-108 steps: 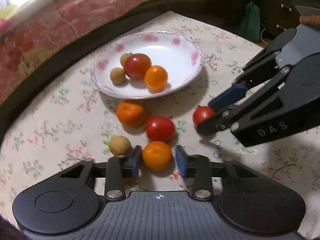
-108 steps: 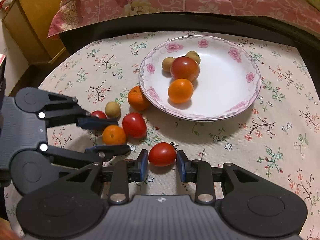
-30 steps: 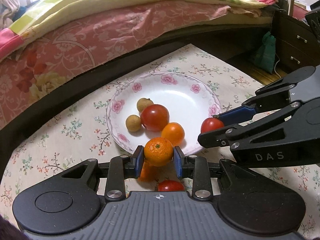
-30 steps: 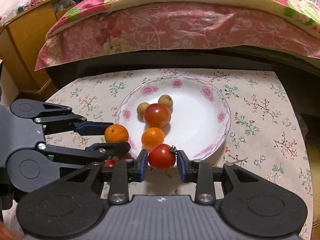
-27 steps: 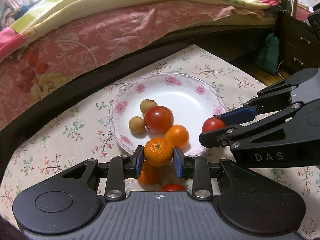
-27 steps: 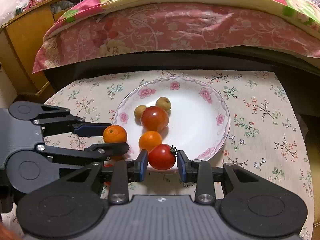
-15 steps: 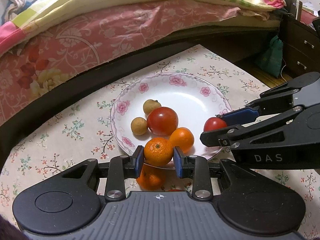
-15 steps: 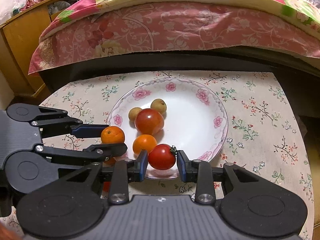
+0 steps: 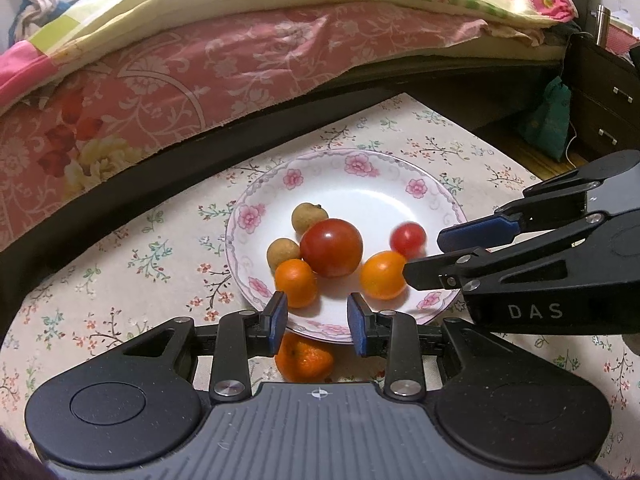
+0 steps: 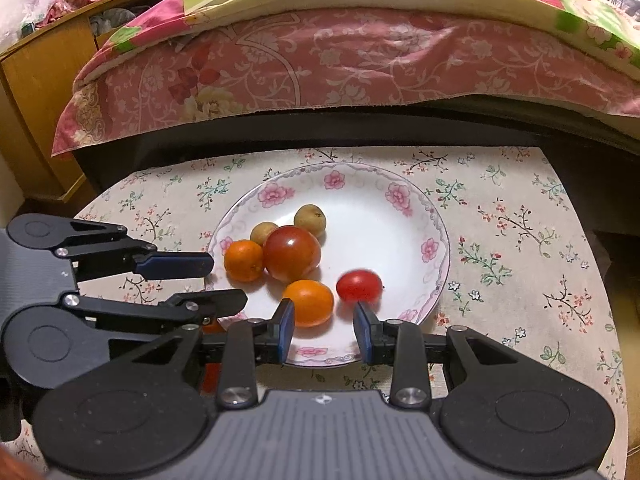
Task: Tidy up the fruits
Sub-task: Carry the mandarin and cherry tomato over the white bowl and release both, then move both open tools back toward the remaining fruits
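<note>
Fruit fills the near half of a white round china plate with a pink flower rim point(image 9: 360, 166) point(image 10: 434, 216), which sits on a worktop covered by a cream floral cloth point(image 9: 120, 264) point(image 10: 520, 216). At the centre of the plate lies a large red tomato point(image 9: 331, 247) point(image 10: 291, 254). Touching the tomato on its far side are two small tan round fruits point(image 9: 309, 218) point(image 10: 310, 220), one just left of the other. A small orange mandarin point(image 9: 296, 282) point(image 10: 243, 260) rests against the tomato's left side, by the plate's rim. A second orange fruit point(image 9: 383, 274) point(image 10: 308, 302) lies nearer the plate's front rim, and a small red cherry tomato point(image 9: 408, 239) point(image 10: 358, 286), slightly blurred, lies just right of it.

The left gripper point(image 9: 317, 322) point(image 10: 208, 276) hovers at the plate's near-left rim with its blue-padded fingers point(image 9: 278, 314) spread apart and nothing between them. The right gripper point(image 10: 324, 330) point(image 9: 440, 254) hangs at the plate's near-right rim, its fingers point(image 10: 362, 334) likewise parted and empty. One more orange mandarin point(image 9: 304, 356) lies on the cloth just outside the plate's front rim, under the left gripper. Beyond the plate runs a bed with a pink floral cover point(image 9: 200, 68) point(image 10: 360, 64).
</note>
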{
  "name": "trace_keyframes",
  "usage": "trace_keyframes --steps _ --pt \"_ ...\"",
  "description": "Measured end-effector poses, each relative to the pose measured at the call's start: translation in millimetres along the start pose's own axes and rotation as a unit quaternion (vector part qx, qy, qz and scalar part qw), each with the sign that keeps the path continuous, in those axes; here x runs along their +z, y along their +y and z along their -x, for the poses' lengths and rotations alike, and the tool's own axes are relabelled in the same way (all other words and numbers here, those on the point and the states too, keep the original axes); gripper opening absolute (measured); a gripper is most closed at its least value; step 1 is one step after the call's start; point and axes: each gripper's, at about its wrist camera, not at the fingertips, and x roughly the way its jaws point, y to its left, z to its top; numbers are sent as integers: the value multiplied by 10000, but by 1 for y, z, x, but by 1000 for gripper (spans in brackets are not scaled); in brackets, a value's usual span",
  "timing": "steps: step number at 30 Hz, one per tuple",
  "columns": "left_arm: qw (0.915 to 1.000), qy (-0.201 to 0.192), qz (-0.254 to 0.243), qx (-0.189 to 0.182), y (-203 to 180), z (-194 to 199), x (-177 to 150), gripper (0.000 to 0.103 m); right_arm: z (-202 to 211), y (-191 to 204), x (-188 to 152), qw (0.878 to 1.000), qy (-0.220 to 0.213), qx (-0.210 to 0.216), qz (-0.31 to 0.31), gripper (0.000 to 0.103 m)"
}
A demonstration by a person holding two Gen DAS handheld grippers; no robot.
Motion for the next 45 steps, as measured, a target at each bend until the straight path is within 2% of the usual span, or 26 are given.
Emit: trace_keyframes --steps 17,36,40,45 --pt "10000 -73 -30 44 0 11 1 50 9 6 -3 9999 -43 78 59 33" --pt "9999 -49 -3 131 4 21 -6 53 14 19 -7 9995 0 270 141 33" --pt "9999 -60 -18 152 7 28 -12 59 14 25 -9 9992 50 355 192 33" --pt "9999 11 -92 139 9 35 -22 59 14 34 -15 9984 155 479 271 33"
